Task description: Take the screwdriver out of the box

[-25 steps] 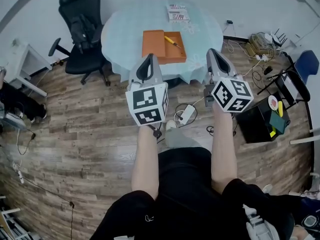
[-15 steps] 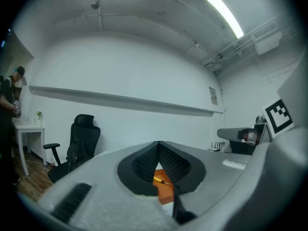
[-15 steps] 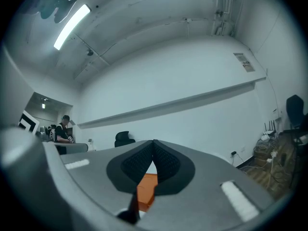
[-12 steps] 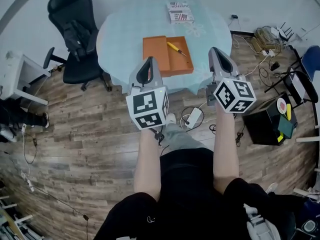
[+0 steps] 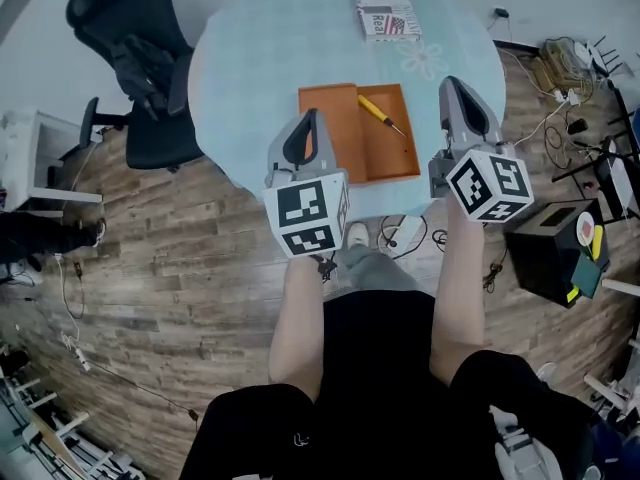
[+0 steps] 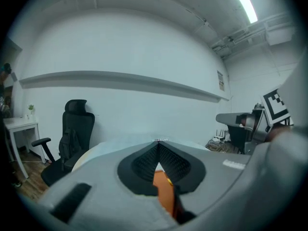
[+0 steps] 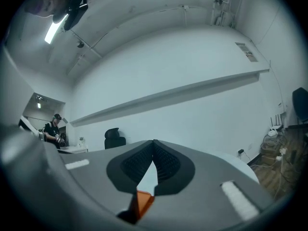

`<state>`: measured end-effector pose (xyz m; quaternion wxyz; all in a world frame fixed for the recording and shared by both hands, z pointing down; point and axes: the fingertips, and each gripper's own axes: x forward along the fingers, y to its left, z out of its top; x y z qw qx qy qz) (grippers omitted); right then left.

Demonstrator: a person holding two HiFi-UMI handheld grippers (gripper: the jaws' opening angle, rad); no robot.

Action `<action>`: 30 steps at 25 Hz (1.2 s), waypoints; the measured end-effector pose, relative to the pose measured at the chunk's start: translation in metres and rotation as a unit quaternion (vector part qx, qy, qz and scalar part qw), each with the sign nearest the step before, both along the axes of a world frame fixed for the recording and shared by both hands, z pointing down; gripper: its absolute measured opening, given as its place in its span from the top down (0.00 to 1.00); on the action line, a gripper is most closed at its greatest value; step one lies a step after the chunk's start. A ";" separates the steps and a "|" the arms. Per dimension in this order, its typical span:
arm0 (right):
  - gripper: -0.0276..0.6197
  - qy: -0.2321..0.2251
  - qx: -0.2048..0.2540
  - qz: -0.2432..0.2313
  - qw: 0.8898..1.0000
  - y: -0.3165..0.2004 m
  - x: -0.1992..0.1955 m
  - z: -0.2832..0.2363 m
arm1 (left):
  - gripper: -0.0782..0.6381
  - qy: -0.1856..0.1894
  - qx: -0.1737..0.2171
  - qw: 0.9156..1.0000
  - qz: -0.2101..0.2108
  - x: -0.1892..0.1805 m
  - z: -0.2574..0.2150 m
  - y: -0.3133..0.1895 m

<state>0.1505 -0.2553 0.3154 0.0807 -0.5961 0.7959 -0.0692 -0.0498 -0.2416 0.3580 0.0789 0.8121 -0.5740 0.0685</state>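
An open orange box (image 5: 385, 153) lies on the round table (image 5: 270, 58) with the pale blue cloth, its lid (image 5: 333, 130) flat to the left. A yellow-handled screwdriver (image 5: 377, 111) lies slantwise in the box's far part. My left gripper (image 5: 312, 118) hovers over the lid's near left edge, jaws shut and empty. My right gripper (image 5: 455, 85) is just right of the box, also shut with nothing held. Through the left gripper's (image 6: 157, 142) closed tips a strip of the orange box (image 6: 163, 191) shows. A corner of the orange box (image 7: 143, 201) shows below the right gripper (image 7: 154, 141).
A small printed carton (image 5: 386, 11) sits at the table's far side. A black office chair (image 5: 130, 58) stands left of the table. Cables and a power strip (image 5: 400, 233) lie on the wooden floor under the table's near edge; a black bin (image 5: 555, 248) and clutter stand right.
Both grippers have advanced from over the floor to above the table's near part, on either side of the box. The table and box now sit closer and larger in the head view.
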 end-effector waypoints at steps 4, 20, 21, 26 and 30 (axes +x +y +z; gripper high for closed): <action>0.94 -0.007 -0.011 -0.005 1.000 -0.037 -0.003 0.011 | 0.89 -0.008 -0.003 1.000 0.016 0.010 0.001 -0.033; 0.94 0.074 -0.103 -0.039 0.991 -0.083 -0.015 0.076 | 0.89 0.015 -0.055 0.997 0.051 0.031 0.048 -0.088; 0.94 0.081 -0.115 -0.044 0.989 -0.085 -0.018 0.085 | 0.89 0.017 -0.061 0.997 0.050 0.029 0.053 -0.089; 0.87 0.141 -0.179 -0.093 0.969 -0.100 -0.038 0.139 | 0.89 0.029 -0.081 0.996 0.028 0.008 0.075 -0.096; 0.85 0.201 -0.239 -0.151 0.938 -0.108 -0.055 0.188 | 0.89 0.032 -0.091 0.995 0.009 -0.008 0.086 -0.094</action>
